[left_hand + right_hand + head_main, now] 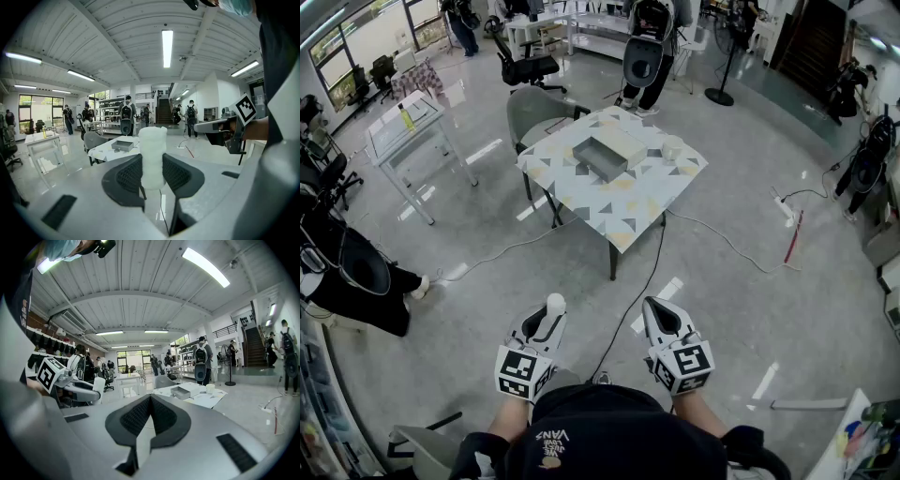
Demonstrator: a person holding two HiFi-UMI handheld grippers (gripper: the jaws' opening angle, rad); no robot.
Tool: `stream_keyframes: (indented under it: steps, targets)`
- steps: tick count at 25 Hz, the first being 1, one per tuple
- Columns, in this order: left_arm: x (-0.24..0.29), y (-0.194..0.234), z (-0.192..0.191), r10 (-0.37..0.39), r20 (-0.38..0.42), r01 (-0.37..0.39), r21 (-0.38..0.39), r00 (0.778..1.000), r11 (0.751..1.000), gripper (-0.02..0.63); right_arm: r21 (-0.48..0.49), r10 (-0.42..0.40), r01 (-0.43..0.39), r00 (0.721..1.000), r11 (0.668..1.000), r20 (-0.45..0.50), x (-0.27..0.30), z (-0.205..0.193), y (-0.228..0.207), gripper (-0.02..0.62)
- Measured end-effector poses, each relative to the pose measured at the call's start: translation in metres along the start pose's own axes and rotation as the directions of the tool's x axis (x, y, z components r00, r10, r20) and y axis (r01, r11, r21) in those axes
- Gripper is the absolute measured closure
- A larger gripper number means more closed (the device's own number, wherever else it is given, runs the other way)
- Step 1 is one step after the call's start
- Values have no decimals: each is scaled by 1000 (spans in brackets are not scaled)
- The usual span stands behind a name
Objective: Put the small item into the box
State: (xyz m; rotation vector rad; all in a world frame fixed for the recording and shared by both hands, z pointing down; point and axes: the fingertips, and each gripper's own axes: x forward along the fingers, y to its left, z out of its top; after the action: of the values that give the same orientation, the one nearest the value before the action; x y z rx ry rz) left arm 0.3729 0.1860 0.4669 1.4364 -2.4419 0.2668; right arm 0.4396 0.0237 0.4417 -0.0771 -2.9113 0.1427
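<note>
Carrying step: white roll [152, 154] pinched upright in left gripper [549, 319], right gripper [150, 408] pressed together and empty. Next — close in on the far counter [619, 220], then lower into the grey box [602, 157].

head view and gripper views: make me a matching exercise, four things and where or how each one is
Things:
1. roll
2. right gripper
3. box
4. cup

Places or states:
a. open, on the table
b. between the jaws of the left gripper
c. shut, nothing in it
d. on the table, right of the box

Pairs: 1-b, 2-c, 3-a, 4-d
</note>
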Motion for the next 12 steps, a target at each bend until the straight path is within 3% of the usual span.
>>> stream_keyframes:
  steps: [12]
  targets:
    - [-2,2,-12,27,-19,-28,-9,999,1000,476,17,31,-31,999,999,9,7,-6,1,597]
